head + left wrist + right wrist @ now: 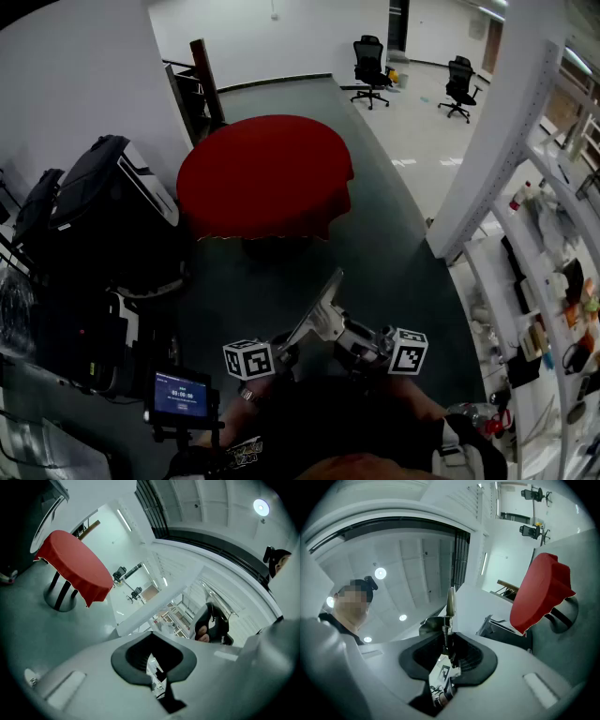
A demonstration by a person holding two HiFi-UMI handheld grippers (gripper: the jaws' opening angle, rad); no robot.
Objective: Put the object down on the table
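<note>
The metal tool (317, 314) is in the air close to the person's body, well short of the near edge of the red-clothed table (262, 183). The right gripper (352, 337) is clamped on it, its sprung blade rising out of the jaws. The left gripper (281, 354) is squeezed closed beside it, apparently on nothing. This looks like the carry. The next move calls for stepping forward, lowering the tool well inside the near edge, then letting go. The cloth is bare, with shelving (548, 281) off its right edge.
</note>
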